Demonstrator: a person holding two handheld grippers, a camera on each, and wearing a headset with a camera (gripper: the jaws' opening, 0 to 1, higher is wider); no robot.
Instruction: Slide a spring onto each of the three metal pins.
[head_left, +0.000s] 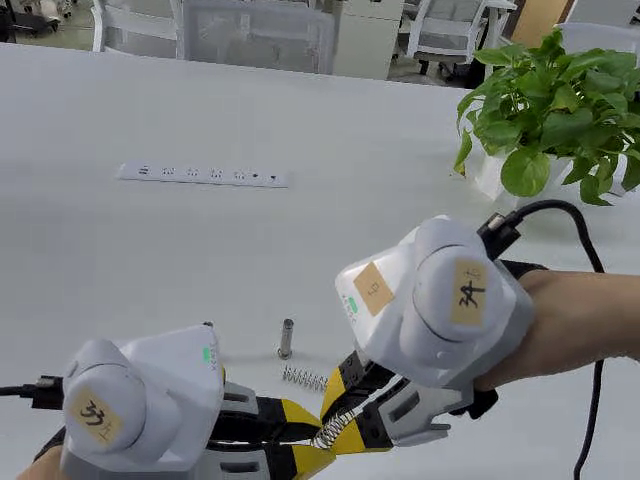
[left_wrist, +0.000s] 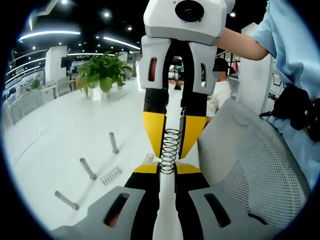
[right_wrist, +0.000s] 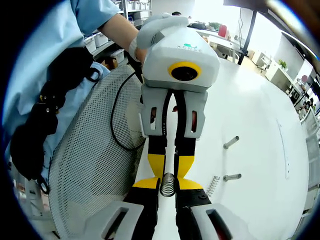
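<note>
Head view: spring (head_left: 333, 428) clamped by left gripper (head_left: 308, 438); right gripper (head_left: 345, 412) too

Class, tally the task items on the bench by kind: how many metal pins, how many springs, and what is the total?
Metal pins: 3
Springs: 3
Total: 6

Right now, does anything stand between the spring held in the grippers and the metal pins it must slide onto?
Only a loose spring, lying flat on the table between the held spring and the pins. The left gripper and right gripper pinch it; carried higher, it probably clears.
</note>
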